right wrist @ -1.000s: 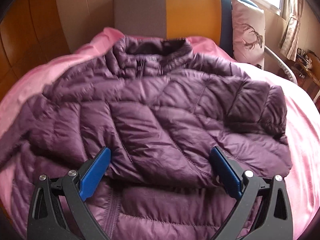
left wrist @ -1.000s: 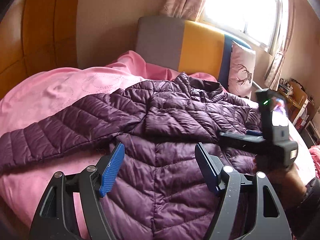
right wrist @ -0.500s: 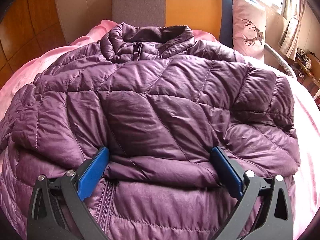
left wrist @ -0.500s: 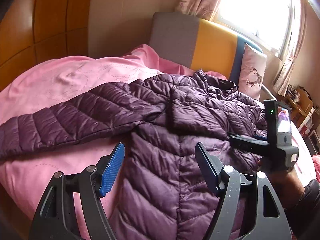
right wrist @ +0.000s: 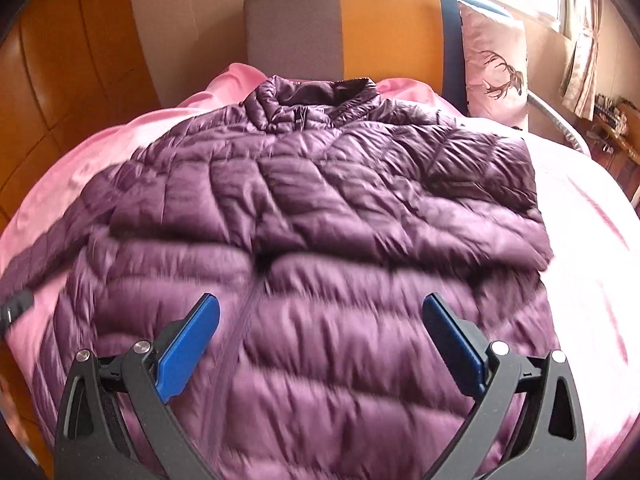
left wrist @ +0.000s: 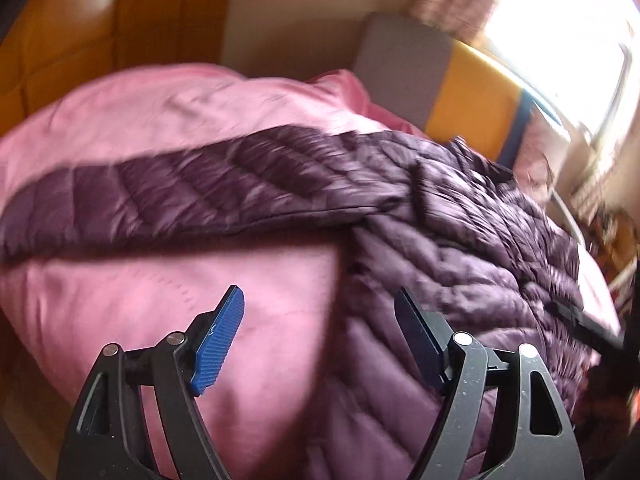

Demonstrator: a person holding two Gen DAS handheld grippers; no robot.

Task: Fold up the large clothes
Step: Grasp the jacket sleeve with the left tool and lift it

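Closest to me, the left tool [left wrist: 318, 326] hangs released over the bed, its jaws having just been opening a little further with nothing between them; under it lies the pink duvet [left wrist: 168, 300] on one side and the hem edge of the jacket on the other. The right tool [right wrist: 320, 332] is likewise spread wide and empty, hovering over the lower front of the purple puffer jacket [right wrist: 320, 208], with the zip line running up between its pads. The jacket lies front up across the bed, collar toward the headboard [right wrist: 360, 12]; its right sleeve looks already folded in over the chest, while the left sleeve [left wrist: 192, 184] stretches out flat across the duvet, well apart from the body. My guess is that sleeve comes next. The risk is the slippery, puffy shell: a shallow pinch could slide off, or a bite taken too deep could catch the duvet along with it and drag the bedding. Pulling the sleeve across fast could also shift the body and undo the fold on the other side. Farther back, a deer-print pillow [right wrist: 496, 68] leans by the window.
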